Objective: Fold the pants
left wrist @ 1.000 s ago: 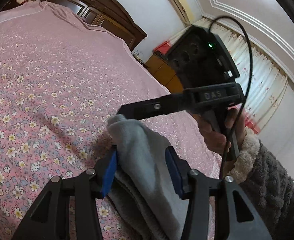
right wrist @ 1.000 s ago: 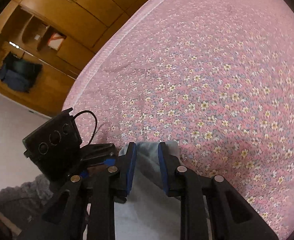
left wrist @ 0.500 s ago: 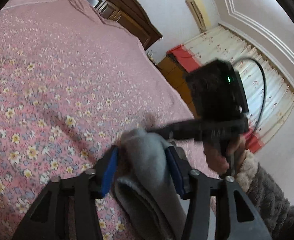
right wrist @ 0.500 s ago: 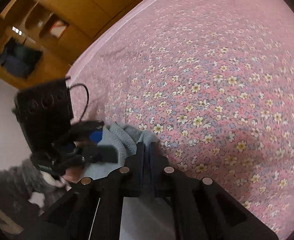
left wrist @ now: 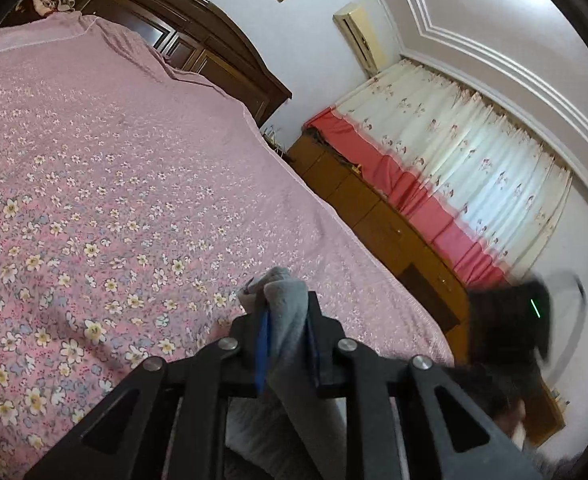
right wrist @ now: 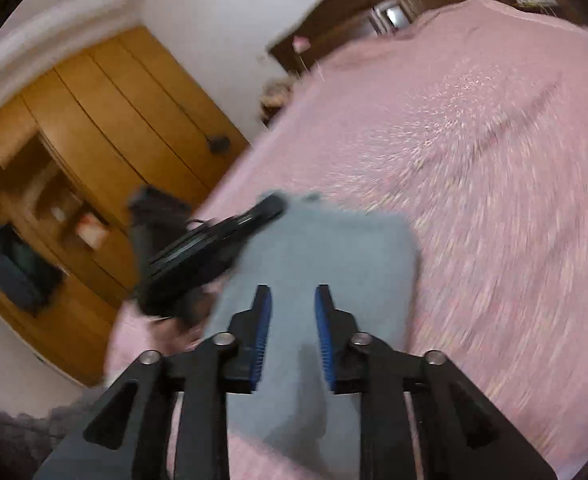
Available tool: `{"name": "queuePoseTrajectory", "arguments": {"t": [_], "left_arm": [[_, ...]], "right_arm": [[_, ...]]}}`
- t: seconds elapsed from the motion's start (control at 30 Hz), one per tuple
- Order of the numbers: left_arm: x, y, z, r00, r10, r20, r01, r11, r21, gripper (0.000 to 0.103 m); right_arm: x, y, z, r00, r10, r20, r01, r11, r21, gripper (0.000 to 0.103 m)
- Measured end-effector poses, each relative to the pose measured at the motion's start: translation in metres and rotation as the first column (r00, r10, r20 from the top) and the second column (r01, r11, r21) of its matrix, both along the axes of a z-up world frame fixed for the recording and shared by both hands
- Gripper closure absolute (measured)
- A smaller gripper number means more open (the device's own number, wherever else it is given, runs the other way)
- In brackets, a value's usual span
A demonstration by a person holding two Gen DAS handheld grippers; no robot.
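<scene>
While bedspread (left wrist: pixel 113 184) surrounds pants (left wrist: pixel 285 312), wardrobe (right wrist: pixel 93 120) beyond, curtain (left wrist: pixel 454 152) aside

Left gripper (left wrist: pixel 285 344) jaws just closed, clamped — right gripper (right wrist: pixel 289 320) jaws just parted.

Before me spreads a bed (left wrist: pixel 133 184) in pink floral cover, dark wooden headboard (left wrist: pixel 197 40) behind, white curtains (left wrist: pixel 474 152) glowing, a wooden wardrobe (right wrist: pixel 105 120) opposite.

A wide bed (left wrist: pixel 133 184) carries everything, covered by a pink bedspread (right wrist: pixel 494 160) printed with small flowers and reaching a dark wooden headboard (left wrist: pixel 197 36). Grey pants (right wrist: pixel 326 256) lie directly on the bedspread near its edge.
</scene>
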State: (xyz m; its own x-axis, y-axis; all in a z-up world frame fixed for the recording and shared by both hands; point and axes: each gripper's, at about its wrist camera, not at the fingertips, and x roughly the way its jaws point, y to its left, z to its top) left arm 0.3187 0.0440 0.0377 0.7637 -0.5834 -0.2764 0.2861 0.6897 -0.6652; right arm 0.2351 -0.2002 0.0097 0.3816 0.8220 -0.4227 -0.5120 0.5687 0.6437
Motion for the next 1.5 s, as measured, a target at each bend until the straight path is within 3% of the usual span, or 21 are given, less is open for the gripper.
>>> {"name": "queuePoseTrajectory", "arguments": {"t": [0.1, 0.17, 0.3, 0.37, 0.43, 0.47, 0.57, 0.67, 0.73, 0.83, 0.9, 0.97, 1.03, 1.13, 1.2, 1.27, 1.4, 1.5], "left_arm": [[0.003, 0.004, -0.002, 1.0, 0.007, 0.003, -0.007, 0.999, -0.037, 0.085], [0.001, 0.008, -0.002, 0.999, 0.034, -0.021, -0.035, 0.998, -0.046, 0.079], [-0.04, 0.039, 0.017, 0.986, 0.159, -0.047, -0.162, 0.986, -0.046, 0.055], [-0.069, 0.042, 0.036, 0.98, 0.199, -0.031, -0.199, 0.98, 0.009, 0.057], [-0.094, 0.021, 0.051, 0.99, 0.14, 0.005, -0.14, 0.986, 0.089, 0.086], [-0.102, -0.002, 0.057, 0.994, 0.109, 0.004, -0.108, 0.979, 0.175, 0.089], [-0.114, -0.057, 0.055, 0.999, 0.049, 0.002, -0.047, 0.943, 0.328, 0.09], [-0.109, -0.085, 0.019, 0.989, 0.085, -0.122, -0.022, 0.897, 0.441, 0.094], [-0.111, -0.084, 0.002, 0.981, 0.105, -0.163, -0.021, 0.894, 0.447, 0.098], [-0.117, -0.076, 0.008, 0.978, 0.122, -0.172, -0.046, 0.919, 0.392, 0.099], [-0.13, -0.076, 0.021, 0.984, 0.129, -0.127, -0.069, 0.915, 0.398, 0.098], [-0.141, -0.082, 0.024, 0.985, 0.138, -0.1, -0.08, 0.893, 0.442, 0.098], [-0.143, -0.089, 0.011, 0.982, 0.153, -0.114, -0.078, 0.866, 0.495, 0.099], [-0.142, -0.091, 0.01, 0.977, 0.175, -0.123, -0.095, 0.869, 0.486, 0.098], [-0.149, -0.094, 0.02, 0.976, 0.193, -0.097, -0.119, 0.855, 0.504, 0.097], [-0.158, -0.103, 0.033, 0.98, 0.192, -0.046, -0.141, 0.844, 0.518, 0.09], [-0.188, -0.117, 0.059, 0.98, 0.194, 0.047, -0.188, 0.818, 0.544, 0.051], [-0.214, -0.126, 0.079, 0.976, 0.193, 0.1, -0.216, 0.805, 0.553, 0.02]], "right_arm": [[-0.002, 0.019, -0.021, 0.996, 0.022, -0.082, -0.025, 0.999, -0.039, 0.076], [0.009, 0.005, -0.021, 0.993, 0.021, -0.115, -0.017, 0.999, 0.036, 0.076], [0.027, -0.039, -0.019, 0.987, -0.103, -0.122, 0.116, 0.987, 0.109, 0.076], [0.03, -0.04, -0.022, 0.986, -0.108, -0.128, 0.122, 0.986, 0.111, 0.091], [0.03, -0.024, -0.021, 0.991, -0.088, -0.105, 0.093, 0.994, 0.051, 0.095], [0.025, -0.017, -0.019, 0.993, -0.081, -0.081, 0.082, 0.997, 0.009, 0.095], [0.013, 0.011, -0.021, 0.998, -0.067, -0.004, 0.065, 0.984, -0.165, 0.095], [0.006, 0.029, -0.027, 0.998, -0.047, 0.043, 0.058, 0.956, -0.287, 0.096], [0.003, 0.026, -0.02, 0.997, -0.058, 0.051, 0.069, 0.965, -0.254, 0.096], [-0.017, 0.015, -0.008, 0.994, -0.056, 0.099, 0.071, 0.985, -0.159, 0.096], [-0.021, 0.022, -0.011, 0.99, -0.06, 0.128, 0.091, 0.963, -0.252, 0.096], [-0.022, 0.028, -0.027, 0.992, -0.064, 0.104, 0.096, 0.935, -0.34, 0.096], [-0.026, 0.026, -0.029, 0.989, -0.084, 0.118, 0.12, 0.934, -0.337, 0.096], [-0.053, 0.025, -0.011, 0.971, -0.098, 0.217, 0.169, 0.925, -0.34, 0.096], [-0.08, 0.023, 0.008, 0.924, -0.118, 0.365, 0.248, 0.91, -0.333, 0.094], [-0.105, 0.015, 0.023, 0.891, -0.157, 0.426, 0.317, 0.887, -0.335, 0.088], [-0.13, -0.007, 0.051, 0.894, -0.184, 0.408, 0.321, 0.899, -0.299, 0.053], [-0.149, -0.025, 0.067, 0.852, -0.205, 0.482, 0.384, 0.871, -0.308, 0.032]]}}
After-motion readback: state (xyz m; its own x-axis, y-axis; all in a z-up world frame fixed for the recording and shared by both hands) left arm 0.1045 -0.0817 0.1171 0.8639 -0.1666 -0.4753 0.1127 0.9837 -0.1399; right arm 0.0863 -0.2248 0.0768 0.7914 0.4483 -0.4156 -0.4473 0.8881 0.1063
